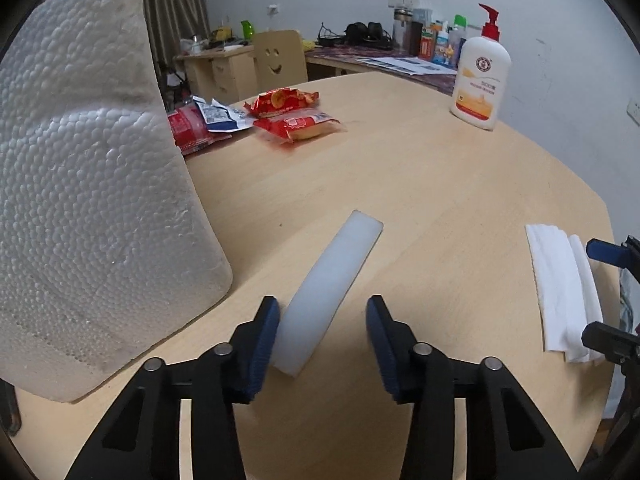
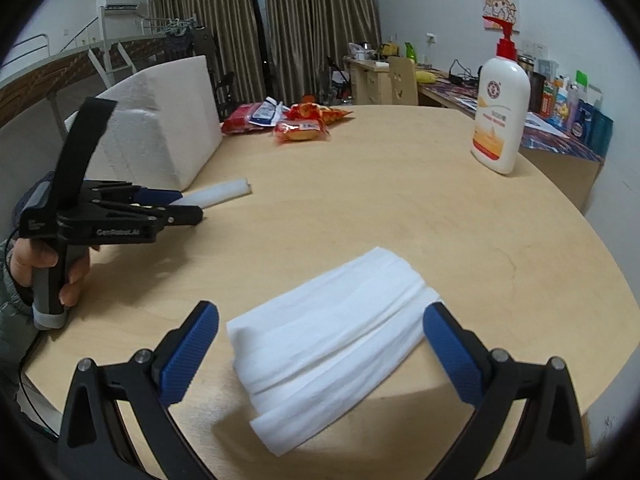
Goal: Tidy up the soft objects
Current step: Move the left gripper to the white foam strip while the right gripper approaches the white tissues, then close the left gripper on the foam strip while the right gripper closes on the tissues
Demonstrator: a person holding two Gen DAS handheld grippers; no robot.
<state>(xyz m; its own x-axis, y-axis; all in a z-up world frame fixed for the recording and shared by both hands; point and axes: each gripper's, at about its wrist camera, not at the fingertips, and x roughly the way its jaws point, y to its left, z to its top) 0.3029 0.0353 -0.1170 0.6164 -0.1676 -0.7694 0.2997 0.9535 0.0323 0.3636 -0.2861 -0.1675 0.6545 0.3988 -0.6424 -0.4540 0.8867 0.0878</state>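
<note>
Foam strip (image 1: 328,292), tissues (image 2: 332,336) on wooden table (image 1: 440,184).

Looks like a lived-in bedroom or dorm room, not a lab. Shown by a raised bunk bed (image 2: 60,60) with white rails and ladder, a wall air conditioner (image 2: 120,2), long brown curtains (image 2: 280,28), a cartoon poster (image 2: 500,2), a cluttered desk (image 1: 216,64) with drawers, a smiley-face wooden chair (image 1: 278,58), plus snack packets (image 1: 288,114) and a pump lotion bottle (image 1: 480,76) on the round wooden worktop (image 1: 440,208).
</note>
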